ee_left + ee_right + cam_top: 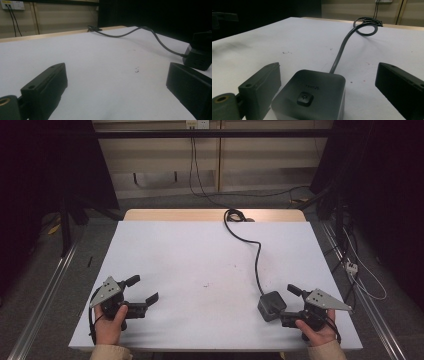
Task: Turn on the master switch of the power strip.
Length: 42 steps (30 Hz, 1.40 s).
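Power cube [310,93] between spread right tongs [329,87]; left tongs [145,290] wide — empty.

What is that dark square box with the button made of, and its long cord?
The dark grey square box with a button looks like matte hard plastic: smooth top, rounded edges, soft dull sheen. Its dark grey cord seems rubbery, since it bends and loops across the white table.
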Available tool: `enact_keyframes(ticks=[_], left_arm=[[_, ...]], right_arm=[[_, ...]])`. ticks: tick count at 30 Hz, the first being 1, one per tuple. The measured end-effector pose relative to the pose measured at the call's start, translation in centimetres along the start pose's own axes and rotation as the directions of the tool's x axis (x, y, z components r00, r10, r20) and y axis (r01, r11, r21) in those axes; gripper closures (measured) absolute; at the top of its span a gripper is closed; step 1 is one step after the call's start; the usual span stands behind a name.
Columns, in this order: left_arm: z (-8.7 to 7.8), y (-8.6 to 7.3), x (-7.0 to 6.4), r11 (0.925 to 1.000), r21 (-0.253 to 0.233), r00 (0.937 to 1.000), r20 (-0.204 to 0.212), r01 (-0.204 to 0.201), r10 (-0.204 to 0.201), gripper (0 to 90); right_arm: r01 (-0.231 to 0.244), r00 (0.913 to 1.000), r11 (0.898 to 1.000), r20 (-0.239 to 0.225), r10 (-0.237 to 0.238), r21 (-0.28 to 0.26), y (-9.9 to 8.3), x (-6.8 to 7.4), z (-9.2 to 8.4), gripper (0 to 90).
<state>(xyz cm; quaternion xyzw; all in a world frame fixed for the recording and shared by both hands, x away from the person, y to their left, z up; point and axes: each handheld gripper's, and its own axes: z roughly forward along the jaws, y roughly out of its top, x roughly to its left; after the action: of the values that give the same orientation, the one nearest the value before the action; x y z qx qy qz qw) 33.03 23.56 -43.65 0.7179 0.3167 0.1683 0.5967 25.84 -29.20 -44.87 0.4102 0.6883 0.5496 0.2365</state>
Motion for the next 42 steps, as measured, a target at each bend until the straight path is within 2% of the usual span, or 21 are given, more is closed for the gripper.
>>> enact_keyframes(ticks=[8, 15, 22, 23, 27, 35, 42], left_arm=[[-0.16, -0.01, 0.01, 1.0, -0.001, 1.0, -0.006, -0.003, 0.003, 3.3], [-0.22, -0.02, -0.01, 1.0, -0.001, 1.0, -0.008, -0.004, 0.004, 3.3], [-0.23, -0.04, 0.02, 1.0, 0.0, 0.9999, -0.01, -0.003, 0.003, 3.3], [-0.18, -0.03, 0.01, 1.0, 0.001, 1.0, -0.009, -0.003, 0.003, 3.3], [-0.16, -0.01, -0.03, 1.0, 0.006, 0.9999, -0.007, -0.007, 0.007, 3.3], [-0.23, -0.02, 0.04, 1.0, 0.002, 0.9999, -0.017, 0.0, 0.0, 3.3], [-0.39, -0.03, 0.08, 1.0, 0.003, 0.9998, -0.019, -0.002, 0.002, 3.3]], right_arm=[[0.006, 1.0, 1.0, -0.004, -0.006, -0.001, 0.13, 0.08, 0.04, 6.9], [0.013, 0.9999, 1.0, -0.01, -0.013, 0.002, 0.29, -0.02, -0.02, 11.3], [0.02, 0.9996, 1.0, -0.018, -0.02, -0.001, 0.45, -0.04, -0.14, 19.1], [0.022, 0.9995, 1.0, -0.022, -0.022, -0.001, 0.49, -0.08, -0.2, 23.5], [0.025, 0.999, 1.0, -0.036, -0.025, -0.001, 0.63, -0.16, -0.37, 31.6], [0.029, 0.9977, 1.0, -0.061, -0.029, 0.005, 0.71, -0.25, -0.26, 36.9], [0.031, 0.997, 1.0, -0.071, -0.031, 0.005, 0.9, -0.44, -0.46, 46.5]])
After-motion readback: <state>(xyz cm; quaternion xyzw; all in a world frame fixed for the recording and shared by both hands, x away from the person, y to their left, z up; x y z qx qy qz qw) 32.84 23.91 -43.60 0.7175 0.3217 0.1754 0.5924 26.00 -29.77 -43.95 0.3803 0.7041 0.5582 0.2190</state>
